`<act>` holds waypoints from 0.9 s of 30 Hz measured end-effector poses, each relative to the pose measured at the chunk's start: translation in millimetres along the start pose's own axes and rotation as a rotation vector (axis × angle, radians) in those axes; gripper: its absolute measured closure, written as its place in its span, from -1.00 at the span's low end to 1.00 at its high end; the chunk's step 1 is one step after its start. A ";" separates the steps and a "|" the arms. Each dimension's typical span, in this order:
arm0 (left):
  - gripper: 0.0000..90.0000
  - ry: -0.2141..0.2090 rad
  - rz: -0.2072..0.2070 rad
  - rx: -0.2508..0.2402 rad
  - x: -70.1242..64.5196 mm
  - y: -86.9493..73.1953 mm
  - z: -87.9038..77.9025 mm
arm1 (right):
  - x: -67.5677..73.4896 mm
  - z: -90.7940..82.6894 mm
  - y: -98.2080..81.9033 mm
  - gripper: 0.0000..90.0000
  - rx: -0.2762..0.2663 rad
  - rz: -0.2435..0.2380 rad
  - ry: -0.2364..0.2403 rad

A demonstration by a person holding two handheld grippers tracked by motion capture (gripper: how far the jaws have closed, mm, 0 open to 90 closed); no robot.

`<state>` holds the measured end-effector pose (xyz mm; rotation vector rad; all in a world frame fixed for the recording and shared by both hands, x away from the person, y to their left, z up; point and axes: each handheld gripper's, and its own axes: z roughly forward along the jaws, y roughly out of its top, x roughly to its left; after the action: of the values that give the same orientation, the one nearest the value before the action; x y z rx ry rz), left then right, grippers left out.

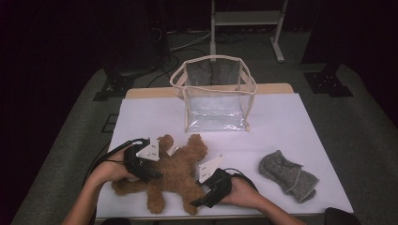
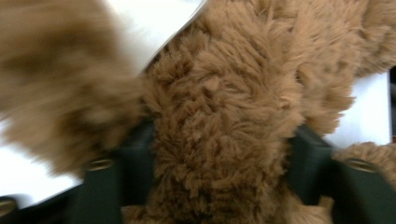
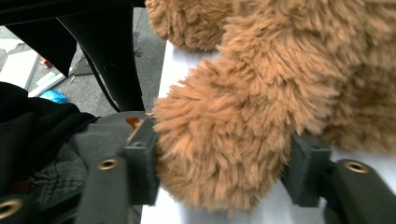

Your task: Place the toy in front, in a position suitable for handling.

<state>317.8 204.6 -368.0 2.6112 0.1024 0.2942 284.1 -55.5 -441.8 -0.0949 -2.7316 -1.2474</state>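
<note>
Your left gripper (image 2: 219,154) and right gripper (image 3: 219,163) both clamp their fingers on the brown teddy bear (image 1: 173,171) lying near you on the worktop (image 1: 291,122).

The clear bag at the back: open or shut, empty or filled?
Open and empty. The clear bag stands upright, its rim spread wide, nothing visible inside; the teddy bear lies outside on the table.

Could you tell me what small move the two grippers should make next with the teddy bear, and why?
Probably lift the teddy bear slightly off the table. The left gripper has a furry limb filling its jaws, and the right gripper has a paw between its pads. The clear bag stands open behind, a likely destination.
</note>
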 end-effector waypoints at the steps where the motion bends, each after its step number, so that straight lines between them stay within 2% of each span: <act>1: -0.07 0.008 0.005 0.001 -0.5 0.3 -0.4 | 0.0 0.0 0.0 -0.09 0.000 0.000 0.000; 2: 0.10 0.019 0.015 -0.003 -2.0 0.1 -1.7 | -1.2 0.4 1.4 0.08 -0.003 -0.011 0.006; 3: 0.16 0.019 0.015 -0.003 -2.0 0.1 -1.7 | -1.3 0.1 2.2 0.15 -0.005 -0.019 0.005; 7: 0.29 0.041 0.014 -0.016 -3.5 0.1 -7.4 | -1.5 -3.8 7.1 0.36 -0.022 -0.040 0.015; 12: 0.35 0.053 0.001 -0.044 -2.6 0.4 -14.3 | -3.4 -10.6 12.9 0.43 -0.034 -0.051 0.031; 15: 0.40 0.066 -0.009 -0.069 -2.2 3.6 -19.8 | -5.0 -20.7 16.9 0.45 -0.056 -0.053 0.033; 17: 0.44 0.073 -0.003 -0.086 -2.0 7.9 -23.5 | -4.6 -29.6 19.8 0.45 -0.062 -0.062 0.017; 18: 0.45 0.077 0.007 -0.095 -2.4 14.2 -27.0 | -2.9 -36.4 21.7 0.45 -0.064 -0.076 0.001; 20: 0.46 0.083 0.015 -0.101 -2.7 18.2 -28.8 | -1.5 -40.6 22.5 0.46 -0.065 -0.080 0.001; 21: 0.46 0.082 0.003 -0.117 -2.4 22.7 -30.4 | 0.5 -45.3 23.3 0.46 -0.070 -0.087 -0.006; 23: 0.46 0.073 0.012 -0.138 -1.9 34.4 -34.7 | 5.6 -57.5 24.2 0.46 -0.075 -0.102 -0.017; 24: 0.46 0.069 0.018 -0.148 -1.6 41.7 -35.9 | 10.4 -73.9 22.9 0.46 -0.087 -0.114 -0.032; 25: 0.45 0.068 0.028 -0.156 -1.6 49.8 -36.3 | 12.8 -83.2 21.2 0.45 -0.089 -0.115 -0.046; 26: 0.45 0.069 0.038 -0.162 -1.5 58.8 -35.8 | 12.8 -83.2 21.2 0.45 -0.089 -0.115 -0.046; 27: 0.45 0.069 0.052 -0.167 -1.2 68.1 -34.5 | 17.2 -101.7 15.2 0.45 -0.090 -0.116 -0.073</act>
<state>310.0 161.8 -305.3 2.4417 0.0317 0.3938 278.8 -122.3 -362.0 0.0100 -2.7780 -1.4247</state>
